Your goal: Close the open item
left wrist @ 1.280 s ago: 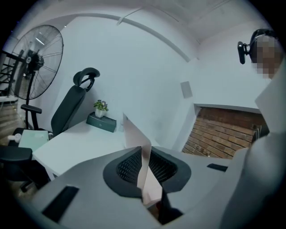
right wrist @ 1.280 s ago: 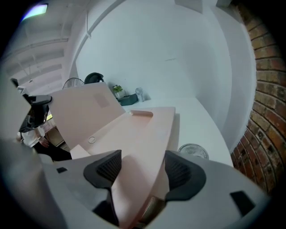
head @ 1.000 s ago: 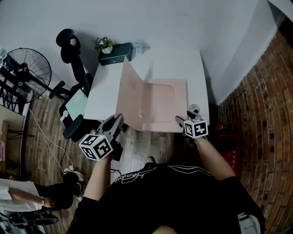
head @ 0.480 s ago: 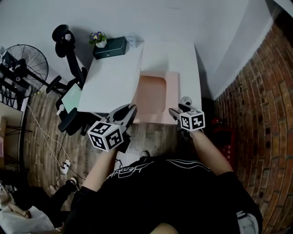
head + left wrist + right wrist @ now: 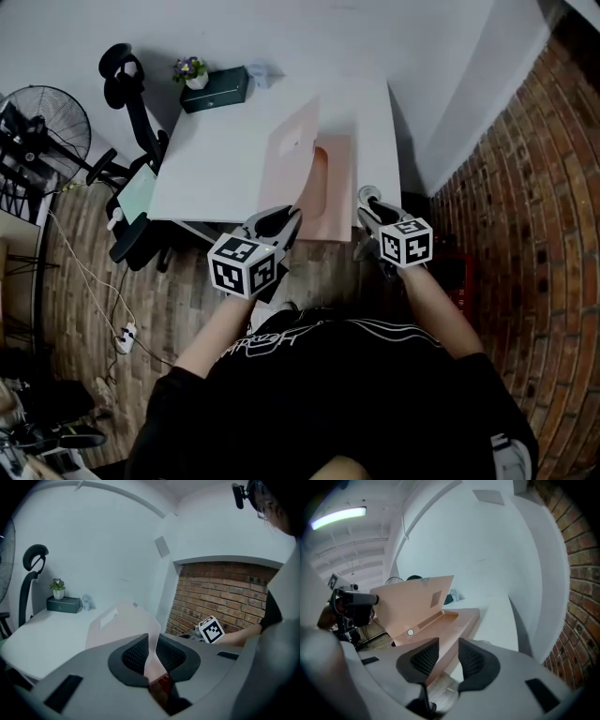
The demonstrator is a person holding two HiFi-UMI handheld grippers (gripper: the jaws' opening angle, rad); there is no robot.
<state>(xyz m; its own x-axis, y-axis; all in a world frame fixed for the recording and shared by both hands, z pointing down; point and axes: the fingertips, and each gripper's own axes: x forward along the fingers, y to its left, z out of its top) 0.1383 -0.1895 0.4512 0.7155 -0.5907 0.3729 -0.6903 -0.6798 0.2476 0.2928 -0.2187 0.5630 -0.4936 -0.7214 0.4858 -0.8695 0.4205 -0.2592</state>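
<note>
A: Head view: pink case [image 5: 339, 192] lies at the table [image 5: 206, 169] near edge, its lid [image 5: 289, 155] raised over it, with the left gripper [image 5: 284, 223] at the lid's front edge.
B: Left gripper view: jaws clamped together on the thin lid edge.
A: Right gripper view: the right gripper [image 5: 447, 660] jaws are closing with the case's front corner between them. A gap still shows beside it.
</note>
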